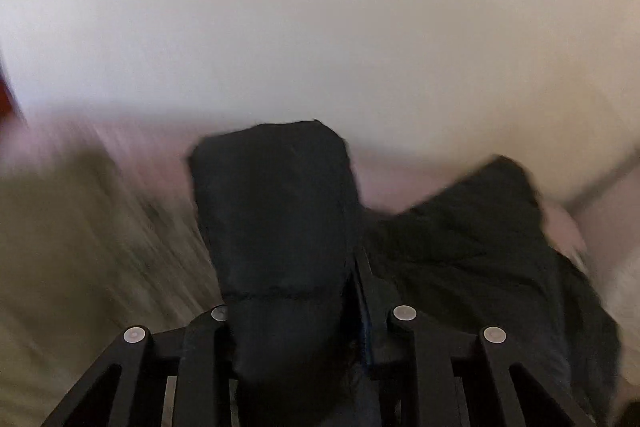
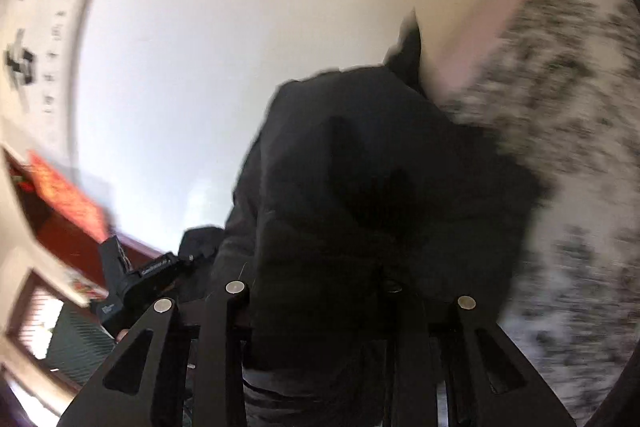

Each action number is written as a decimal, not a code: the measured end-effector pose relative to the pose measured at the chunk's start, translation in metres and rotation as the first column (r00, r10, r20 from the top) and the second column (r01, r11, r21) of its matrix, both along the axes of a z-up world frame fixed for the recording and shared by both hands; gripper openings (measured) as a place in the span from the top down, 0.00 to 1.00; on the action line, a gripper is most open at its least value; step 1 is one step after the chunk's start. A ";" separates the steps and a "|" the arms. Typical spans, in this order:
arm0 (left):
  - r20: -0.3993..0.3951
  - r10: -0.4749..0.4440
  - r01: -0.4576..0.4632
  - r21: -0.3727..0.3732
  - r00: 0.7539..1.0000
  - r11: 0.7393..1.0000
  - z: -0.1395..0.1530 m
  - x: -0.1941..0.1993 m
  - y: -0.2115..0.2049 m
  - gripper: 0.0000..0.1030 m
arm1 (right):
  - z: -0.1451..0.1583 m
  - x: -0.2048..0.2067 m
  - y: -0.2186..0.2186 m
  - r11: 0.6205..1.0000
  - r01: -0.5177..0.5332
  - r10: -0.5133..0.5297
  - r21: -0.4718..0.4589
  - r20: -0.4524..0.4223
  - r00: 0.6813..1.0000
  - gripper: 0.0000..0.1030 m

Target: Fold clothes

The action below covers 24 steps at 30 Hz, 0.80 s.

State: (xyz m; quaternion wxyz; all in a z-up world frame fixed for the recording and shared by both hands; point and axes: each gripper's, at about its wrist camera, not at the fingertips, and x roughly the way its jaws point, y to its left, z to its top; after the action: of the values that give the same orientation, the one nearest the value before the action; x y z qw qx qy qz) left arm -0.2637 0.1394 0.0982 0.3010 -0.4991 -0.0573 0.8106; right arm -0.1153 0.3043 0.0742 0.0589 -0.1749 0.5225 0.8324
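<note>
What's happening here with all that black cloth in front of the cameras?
A person holding a two-finger gripper in each hand is handling a black garment as part of folding clothes. The left gripper has fabric bunched between its fingers, and the right gripper is likewise wrapped in the same dark cloth. The garment seems lifted in front of a pale wall. Both views are blurred, so no fold can be judged yet.

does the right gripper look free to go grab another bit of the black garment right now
Probably not. The right gripper looks already shut on the black garment, whose cloth drapes over its fingers. The left gripper looks shut on the same cloth, so one would have to let go first.
</note>
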 end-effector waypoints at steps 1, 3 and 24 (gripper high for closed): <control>0.068 -0.061 0.059 0.027 0.996 0.998 -0.024 0.013 0.005 0.72 | -0.010 0.016 0.004 1.000 0.005 -0.005 -0.015 0.016 1.000 0.69; 0.144 -0.187 0.177 0.081 0.972 0.981 -0.053 0.048 0.011 0.67 | -0.020 0.061 0.011 0.999 0.034 -0.034 -0.005 0.060 0.998 0.69; 0.254 -0.282 0.159 0.414 0.925 0.896 -0.099 0.180 -0.050 0.40 | 0.102 0.271 -0.023 0.611 -0.103 -0.183 0.785 0.267 0.946 0.50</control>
State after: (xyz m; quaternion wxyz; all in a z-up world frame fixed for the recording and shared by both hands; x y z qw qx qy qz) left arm -0.0841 0.0898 -0.0005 0.4715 -0.5533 -0.2044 0.6556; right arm 0.1559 0.2817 0.1758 0.2328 -0.2518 0.0891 0.9351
